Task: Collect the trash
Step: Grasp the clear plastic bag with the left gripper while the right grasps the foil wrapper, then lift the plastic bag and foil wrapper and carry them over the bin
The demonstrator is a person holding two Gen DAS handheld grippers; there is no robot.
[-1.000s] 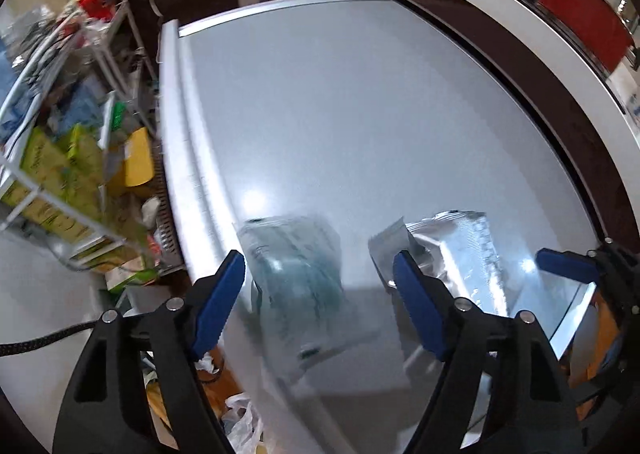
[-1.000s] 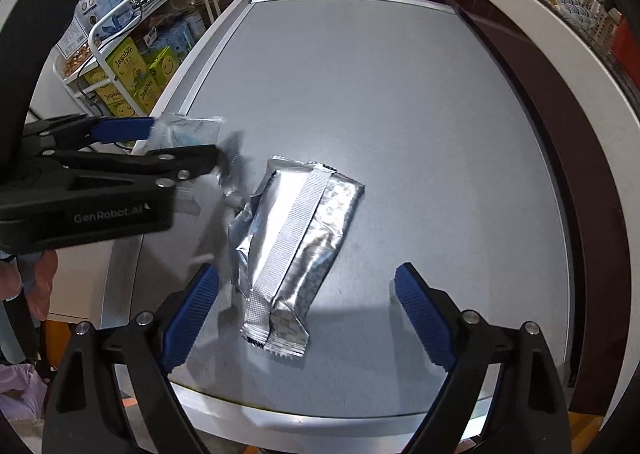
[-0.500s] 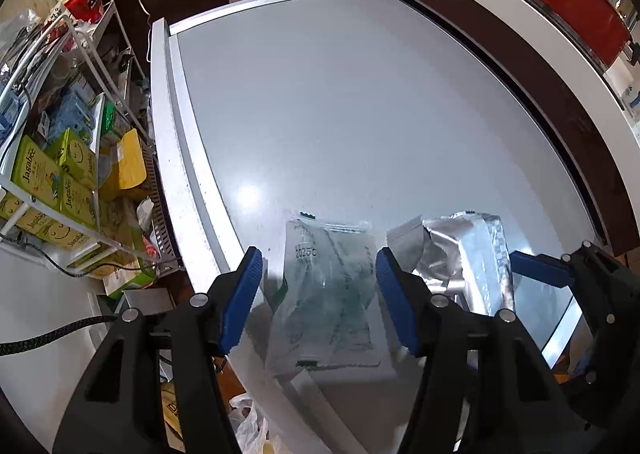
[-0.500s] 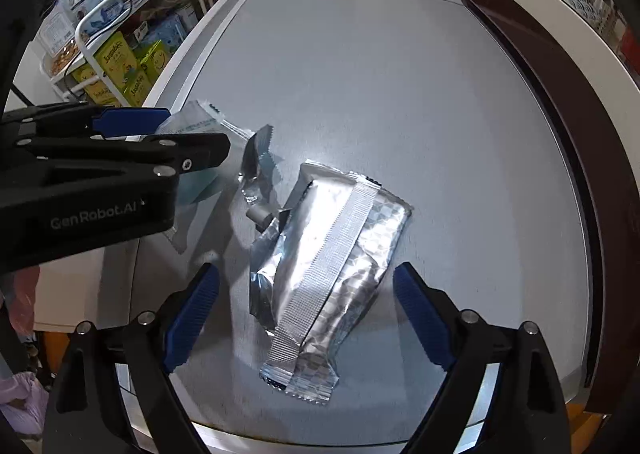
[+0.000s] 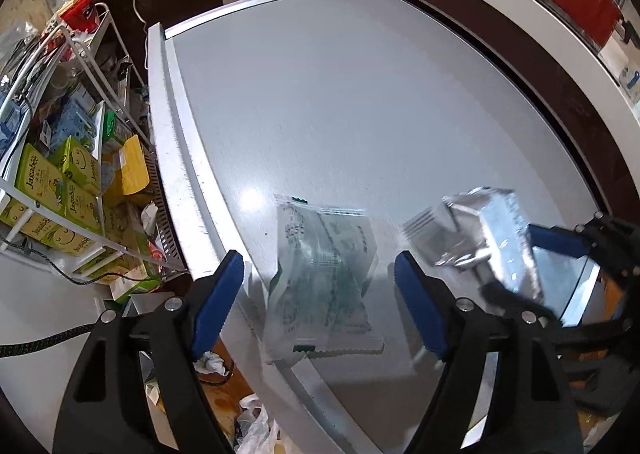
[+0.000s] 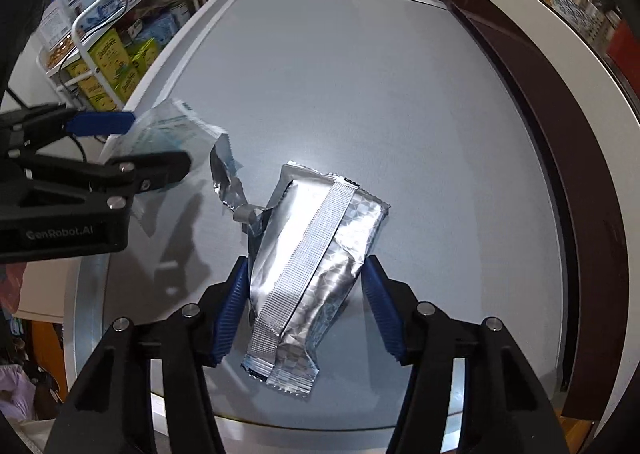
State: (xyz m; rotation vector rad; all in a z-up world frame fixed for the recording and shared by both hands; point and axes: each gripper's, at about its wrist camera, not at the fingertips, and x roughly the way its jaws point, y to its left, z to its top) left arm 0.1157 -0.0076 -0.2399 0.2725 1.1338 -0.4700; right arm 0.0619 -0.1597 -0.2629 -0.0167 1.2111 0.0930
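Note:
A clear plastic wrapper with green print lies on the grey table near its left edge, between the fingers of my open left gripper; it also shows in the right wrist view. A silver foil wrapper with a torn flap lies to its right, blurred in the left wrist view. My right gripper has closed in around the foil wrapper's lower half, with both pads at its sides. I cannot tell whether the pads press it.
The grey table has a raised metal rim on the left. A white wire rack with green boxes stands beside it. A white counter curves along the right. Bags lie on the floor.
My right gripper has moved forward and narrowed around the foil wrapper. My left gripper has settled over the clear wrapper, still open.

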